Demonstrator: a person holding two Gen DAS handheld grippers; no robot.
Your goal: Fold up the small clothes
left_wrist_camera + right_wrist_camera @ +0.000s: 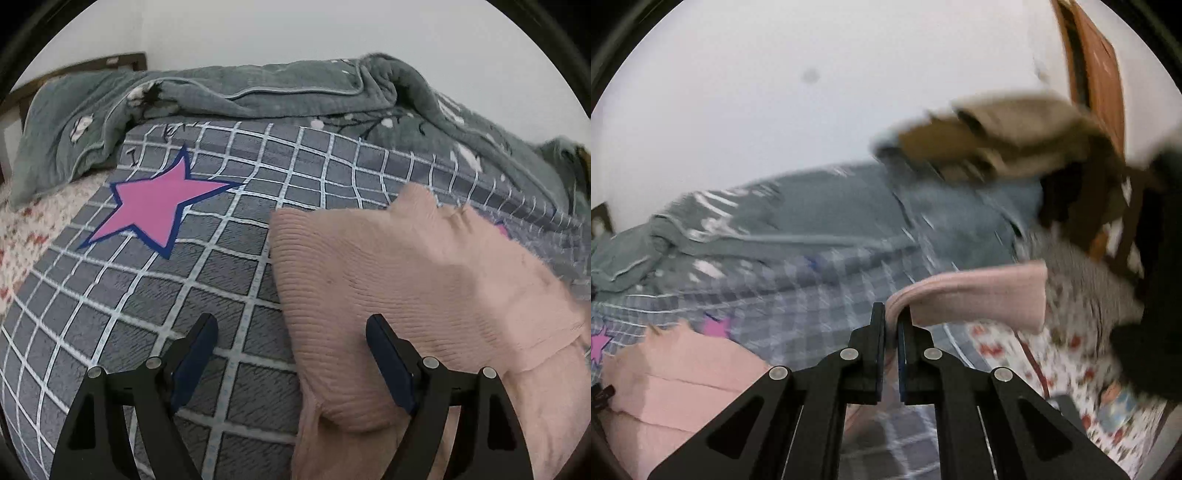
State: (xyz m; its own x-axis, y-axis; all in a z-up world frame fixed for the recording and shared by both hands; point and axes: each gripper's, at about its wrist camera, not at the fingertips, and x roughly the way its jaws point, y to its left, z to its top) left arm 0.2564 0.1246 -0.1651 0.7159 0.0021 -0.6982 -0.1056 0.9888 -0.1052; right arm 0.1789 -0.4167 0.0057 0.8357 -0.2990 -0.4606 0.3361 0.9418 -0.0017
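Sweater (413,295), pink and ribbed, is what I am folding; most of it lies on the bed (221,280), over the grey checked cover on the side nearest my right tool. One part of it, which I take to be a sleeve (982,295), is up off the bed and pinched in the right tool (892,317). I hold it raised like this so the sleeve can swing over the body without dragging the rest out of shape.

The quilt (258,92), grey-green, is bunched along the far edge against the wall, which leaves the checked area open as my folding surface. A pink star (155,206) is printed on the cover to the left of the sweater, apart from it.

My left tool (291,325) is released, its fingers wide, hanging just above the sweater's near left edge; one finger (384,354) is over the knit, the other over bare cover. I judge it is there to pin or take that edge while the sleeve comes across.

The right tool is clenched on the sleeve, the fabric looping out from between its fingers. The right view is blurred, so I cannot tell how much cloth is caught. The chief risk, as I judge it, is the sleeve slipping free mid-swing.
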